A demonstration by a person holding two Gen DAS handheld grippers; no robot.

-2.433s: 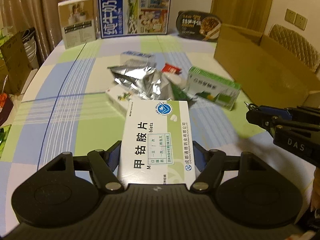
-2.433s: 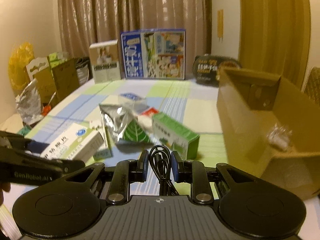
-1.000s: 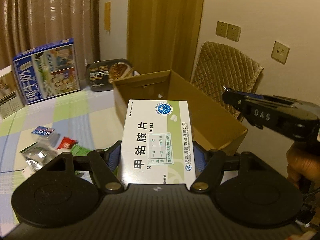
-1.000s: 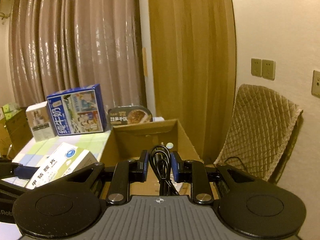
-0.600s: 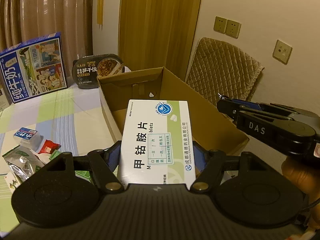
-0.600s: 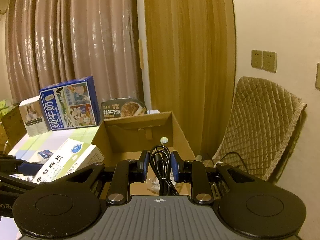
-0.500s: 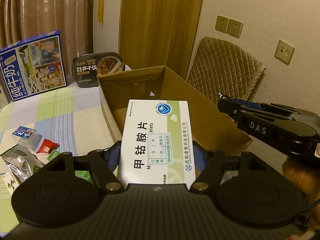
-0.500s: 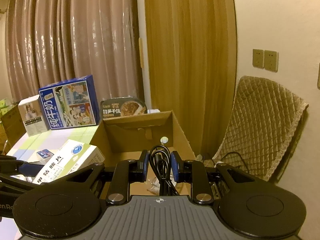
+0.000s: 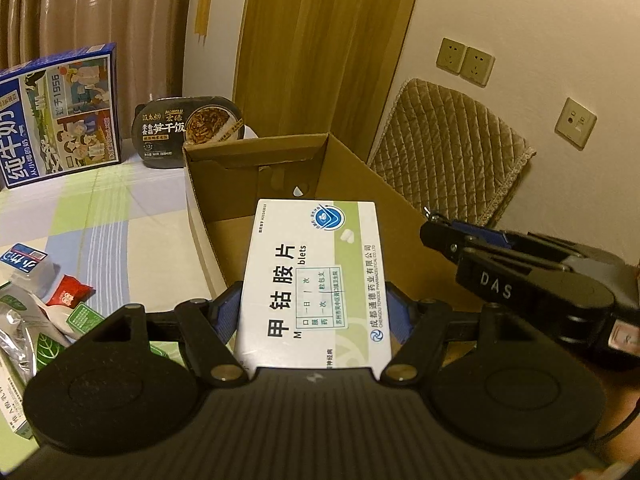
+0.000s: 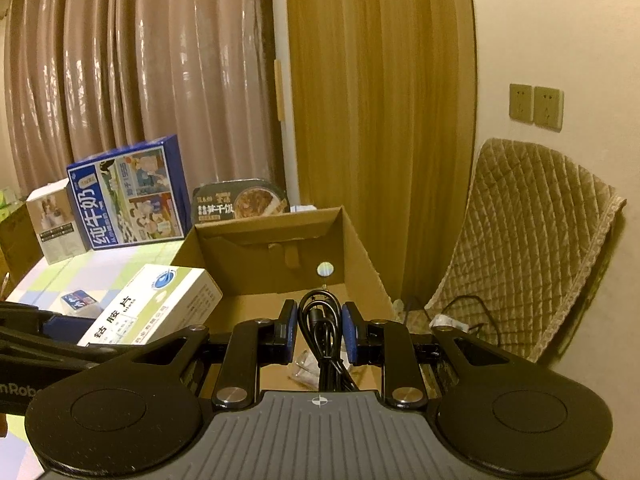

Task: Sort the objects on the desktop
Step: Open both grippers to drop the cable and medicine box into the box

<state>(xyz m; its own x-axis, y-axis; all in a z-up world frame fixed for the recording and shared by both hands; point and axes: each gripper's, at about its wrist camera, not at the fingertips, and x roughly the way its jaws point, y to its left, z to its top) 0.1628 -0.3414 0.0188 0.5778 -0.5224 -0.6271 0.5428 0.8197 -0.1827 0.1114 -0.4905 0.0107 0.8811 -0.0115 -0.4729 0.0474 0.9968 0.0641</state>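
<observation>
My left gripper [image 9: 314, 312] is shut on a white and green medicine box [image 9: 316, 280], held above the near end of an open cardboard box [image 9: 256, 184]. In the right wrist view the same medicine box [image 10: 156, 304] hangs at the carton's left wall. My right gripper [image 10: 320, 330] is shut on a coiled black cable [image 10: 320, 320] over the cardboard box [image 10: 276, 256]. The right gripper [image 9: 440, 236] also shows at the right of the left wrist view, level with the carton's right wall. A small clear packet [image 10: 304, 368] lies on the carton floor.
Left on the checked tablecloth [image 9: 112, 232] lie a foil pouch [image 9: 16, 320], a red sachet [image 9: 68, 290] and small boxes. A blue milk carton [image 9: 56, 112] and a black meal tray [image 9: 188, 128] stand at the back. A quilted chair [image 10: 532, 240] is to the right.
Both grippers have come closer to the cardboard box and a little lower, so the carton looks larger and more central. Both grips are unchanged.
</observation>
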